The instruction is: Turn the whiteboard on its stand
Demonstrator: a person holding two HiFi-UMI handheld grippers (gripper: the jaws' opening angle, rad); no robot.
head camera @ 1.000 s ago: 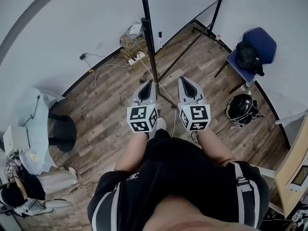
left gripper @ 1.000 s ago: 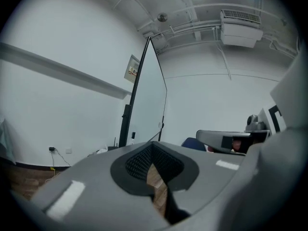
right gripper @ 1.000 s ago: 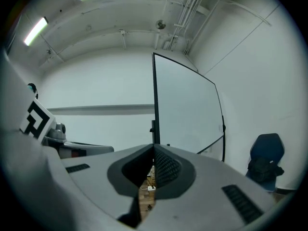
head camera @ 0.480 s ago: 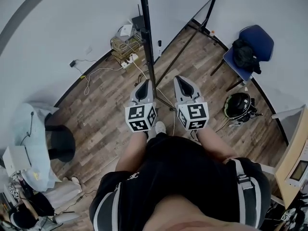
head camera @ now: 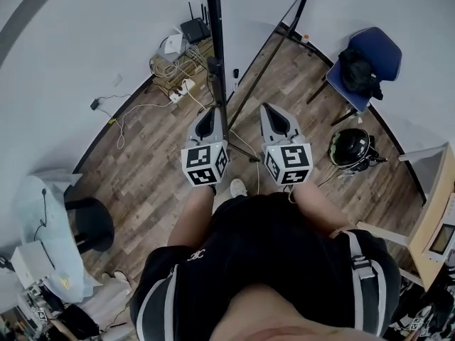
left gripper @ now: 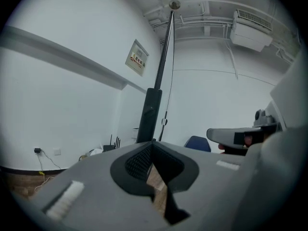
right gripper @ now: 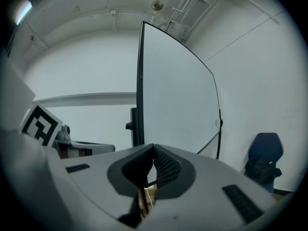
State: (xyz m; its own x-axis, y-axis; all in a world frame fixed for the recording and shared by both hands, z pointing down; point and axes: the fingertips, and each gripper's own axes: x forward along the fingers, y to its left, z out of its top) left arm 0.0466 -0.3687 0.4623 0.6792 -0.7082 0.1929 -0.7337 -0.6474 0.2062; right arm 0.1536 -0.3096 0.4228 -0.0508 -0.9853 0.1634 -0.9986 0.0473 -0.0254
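Observation:
The whiteboard (right gripper: 178,90) stands edge-on in front of me, a white panel in a thin black frame. From the head view it rises as a white sheet (head camera: 259,6) beside the stand's black post (head camera: 215,55). The post (left gripper: 150,114) also shows in the left gripper view. My left gripper (head camera: 207,116) is just left of the post and my right gripper (head camera: 276,112) just right of it, both short of the board and touching nothing. The left gripper (left gripper: 153,144) and right gripper (right gripper: 154,148) are both shut and empty.
The stand's slanted legs (head camera: 259,77) spread over the wood floor ahead of my feet. A power strip with tangled cables (head camera: 181,84) lies by the wall. A blue chair with a black bag (head camera: 366,62) and a helmet (head camera: 352,151) are at the right, a black stool (head camera: 89,222) at the left.
The view has drifted: cables, chair and stool slid up and left in the picture. Both grippers stay shut and keep their places either side of the post.

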